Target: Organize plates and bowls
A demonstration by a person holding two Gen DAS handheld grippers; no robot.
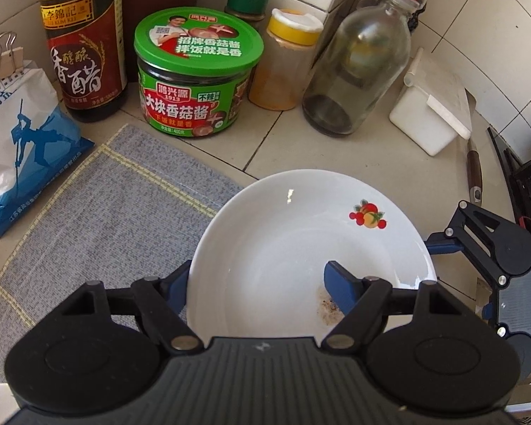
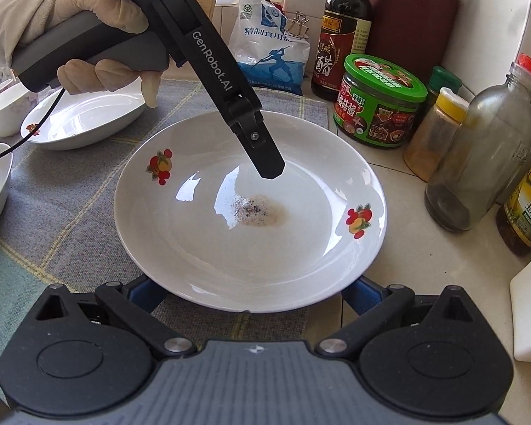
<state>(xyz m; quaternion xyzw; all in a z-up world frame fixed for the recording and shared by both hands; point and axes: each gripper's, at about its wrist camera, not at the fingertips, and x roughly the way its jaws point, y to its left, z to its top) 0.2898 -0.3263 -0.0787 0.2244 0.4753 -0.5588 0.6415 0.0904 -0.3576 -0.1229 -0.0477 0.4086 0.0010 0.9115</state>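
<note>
Vinegar bottle beside mushroom-sauce jar

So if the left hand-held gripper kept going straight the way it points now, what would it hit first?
Most likely the white plate itself. The left hand-held gripper straddles the plate's rim, one finger already over the inside near the speckled residue. Its line slants down into the plate's floor, though depth is hard to judge.

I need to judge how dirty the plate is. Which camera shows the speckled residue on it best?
The right wrist view: the residue lies unobstructed mid-plate. In the left wrist view, a finger of the left gripper hides part of the residue.
</note>
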